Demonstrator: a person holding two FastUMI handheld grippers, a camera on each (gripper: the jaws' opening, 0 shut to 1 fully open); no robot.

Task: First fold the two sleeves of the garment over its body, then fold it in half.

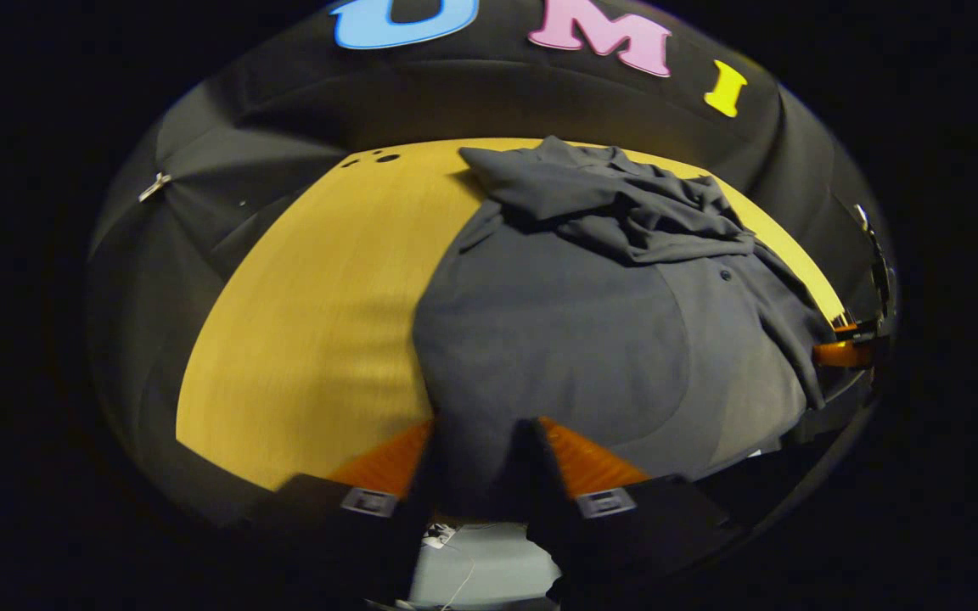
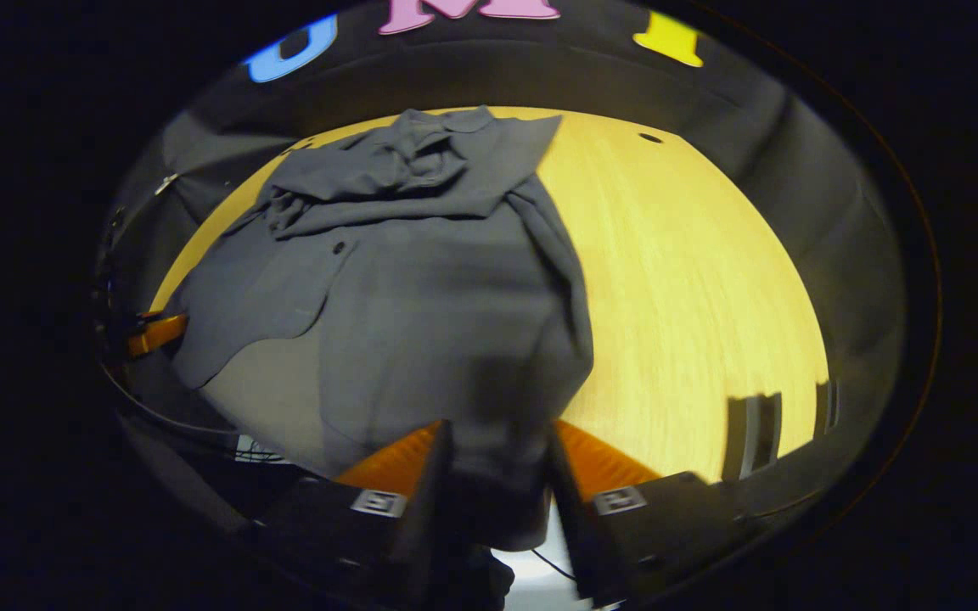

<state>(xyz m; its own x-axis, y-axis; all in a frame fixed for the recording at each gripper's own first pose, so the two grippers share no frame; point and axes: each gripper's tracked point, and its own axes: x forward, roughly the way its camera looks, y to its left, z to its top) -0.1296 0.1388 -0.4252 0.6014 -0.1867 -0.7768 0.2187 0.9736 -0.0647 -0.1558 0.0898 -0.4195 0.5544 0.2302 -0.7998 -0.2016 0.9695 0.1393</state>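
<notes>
A dark grey buttoned garment (image 1: 574, 331) lies on the yellow wooden table (image 1: 319, 322). Its sleeves (image 1: 616, 208) are piled in a crumpled heap over the far part of the body. In the left gripper view, my left gripper (image 1: 480, 462) is at the near hem with cloth pinched between its fingers. The right gripper (image 1: 847, 344) shows far off at the garment's right edge. In the right gripper view, the same garment (image 2: 421, 305) hangs over my right gripper (image 2: 499, 462), which is shut on the near hem. The sleeves (image 2: 396, 170) are bunched at the far end, and the left gripper (image 2: 154, 333) is at the left.
Bare tabletop (image 2: 693, 297) stretches to the right of the garment in the right gripper view, with a small hole (image 2: 649, 137) near its far edge. Dark holes (image 1: 385, 157) mark the far left of the table in the left gripper view. Black cloth wall surrounds the table.
</notes>
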